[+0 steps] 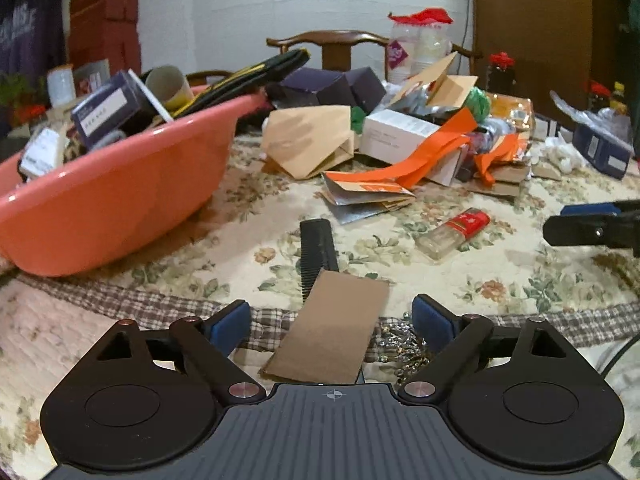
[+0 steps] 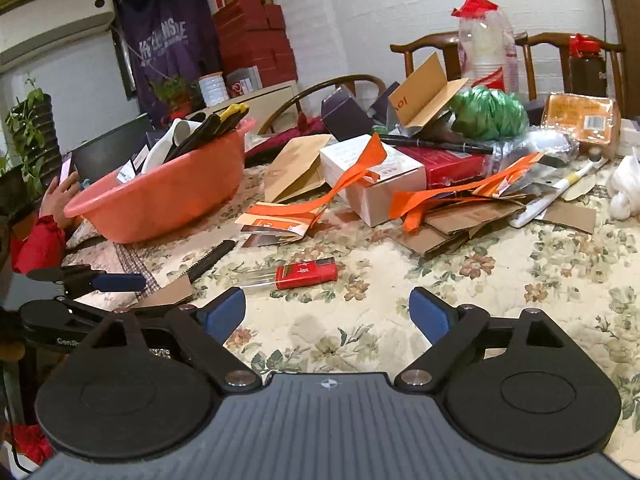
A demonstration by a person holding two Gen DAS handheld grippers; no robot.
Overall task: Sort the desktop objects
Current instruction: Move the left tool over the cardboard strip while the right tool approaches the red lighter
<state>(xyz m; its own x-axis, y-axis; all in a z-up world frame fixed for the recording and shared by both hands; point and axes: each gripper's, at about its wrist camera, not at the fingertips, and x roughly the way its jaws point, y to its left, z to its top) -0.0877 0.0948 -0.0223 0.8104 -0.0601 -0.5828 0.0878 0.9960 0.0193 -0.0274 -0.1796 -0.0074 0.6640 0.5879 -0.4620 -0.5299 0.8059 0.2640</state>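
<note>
Here my left gripper (image 1: 331, 322) is spread wide, a cardboard strip (image 1: 332, 330) lying between its fingers, the comb (image 1: 318, 249) just beyond; my right gripper (image 2: 328, 312) is spread too, the red-labelled bottle (image 2: 296, 276) just ahead.

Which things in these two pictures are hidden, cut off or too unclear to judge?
- Comb: left wrist view, its near end lies under the cardboard.
- Metal chain: left wrist view, partly behind the cardboard and the left gripper; too small to identify.
- Basin contents: both views, lower items hidden by its wall.
- Bottle label: blurred in both views.
</note>
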